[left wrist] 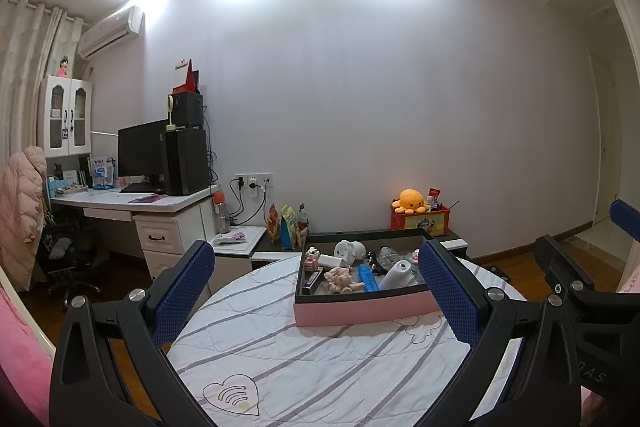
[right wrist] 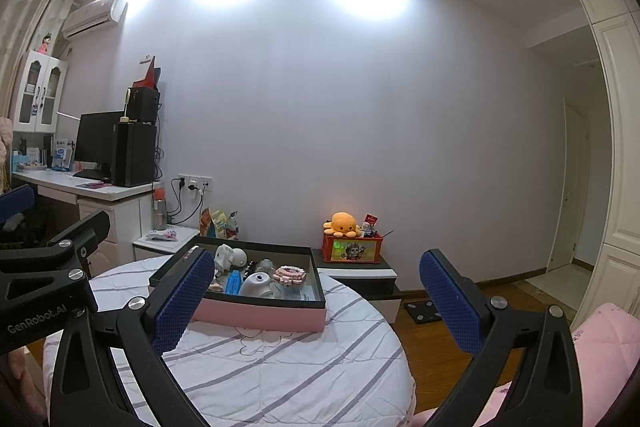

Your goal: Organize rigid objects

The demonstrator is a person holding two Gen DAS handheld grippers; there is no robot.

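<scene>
Desk point(left wrist: 168, 203): white, far left from where I'm looking, drawers under it.
Monitor point(left wrist: 142, 149): black, on desk, screen dark.
PC tower point(left wrist: 186, 161): black, just right of monitor; smaller black box stacked on top.
AC unit point(left wrist: 112, 33): white, high on wall, top left.
Cabinet point(left wrist: 66, 115): white w/ glass doors, behind desk; small doll on top.
Curtain point(left wrist: 24, 67): pale, far left edge.
Wall sockets point(left wrist: 254, 181): plugs + black cables hanging down.
Snack bags point(left wrist: 286, 227): standing on low stand by wall.
Orange plush octopus point(right wrist: 342, 223): sits on red box point(right wrist: 352, 251), I see it on the low stand at right.
Floor point(right wrist: 436, 343): wood.
Door point(right wrist: 576, 183): white, far right.
</scene>
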